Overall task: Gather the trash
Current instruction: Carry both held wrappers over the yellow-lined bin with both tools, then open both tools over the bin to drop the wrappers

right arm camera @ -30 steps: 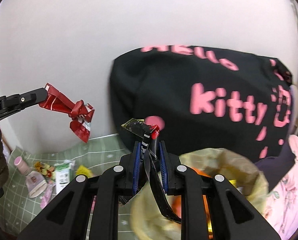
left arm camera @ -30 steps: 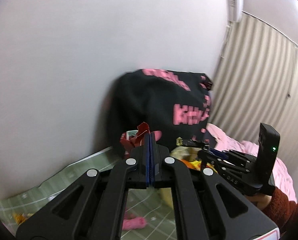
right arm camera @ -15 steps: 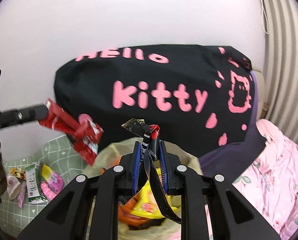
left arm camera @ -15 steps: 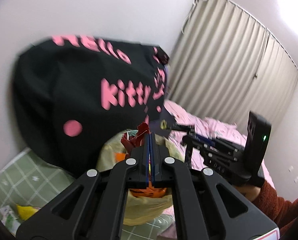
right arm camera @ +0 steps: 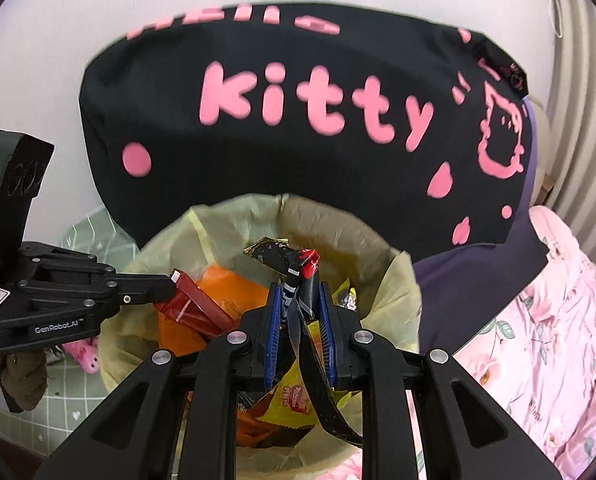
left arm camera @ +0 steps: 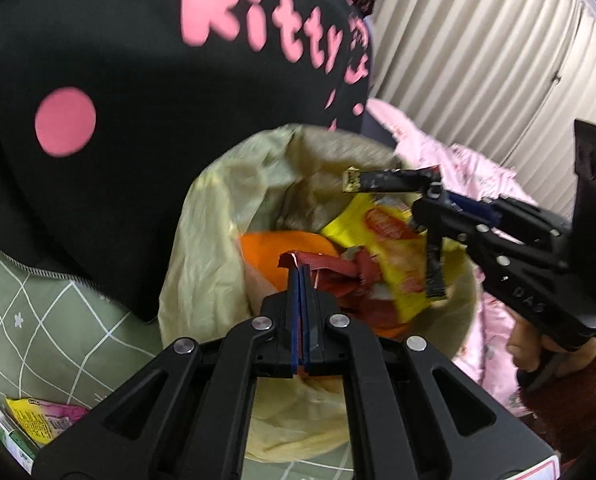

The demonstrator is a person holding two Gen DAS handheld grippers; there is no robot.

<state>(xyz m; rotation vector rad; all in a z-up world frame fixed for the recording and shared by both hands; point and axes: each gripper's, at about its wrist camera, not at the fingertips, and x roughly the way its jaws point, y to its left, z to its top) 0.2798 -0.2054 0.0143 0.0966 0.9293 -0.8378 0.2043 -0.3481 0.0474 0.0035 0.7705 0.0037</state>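
Note:
A bin lined with a pale yellow bag (left arm camera: 201, 240) (right arm camera: 394, 280) stands below both grippers, holding orange and yellow wrappers (left arm camera: 390, 236). My left gripper (left arm camera: 301, 276) is shut on a red wrapper (left arm camera: 338, 270), held over the bin's mouth; it shows in the right wrist view (right arm camera: 171, 280) with the red wrapper (right arm camera: 197, 304). My right gripper (right arm camera: 300, 294) is shut on a black wrapper with a red tip (right arm camera: 285, 260), also over the bin. It shows in the left wrist view (left arm camera: 428, 196) with the black wrapper (left arm camera: 386, 180).
A black cushion with pink "kitty" lettering (left arm camera: 157, 100) (right arm camera: 298, 120) leans behind the bin. A green checked sheet (left arm camera: 37, 320) lies left, with loose wrappers (left arm camera: 37, 420) on it. Pink bedding (right arm camera: 538, 340) lies right. A pink item (right arm camera: 83, 354) lies left of the bin.
Both grippers have swung right and tipped down from the wall side until they are over the bin. Each still holds its wrapper.

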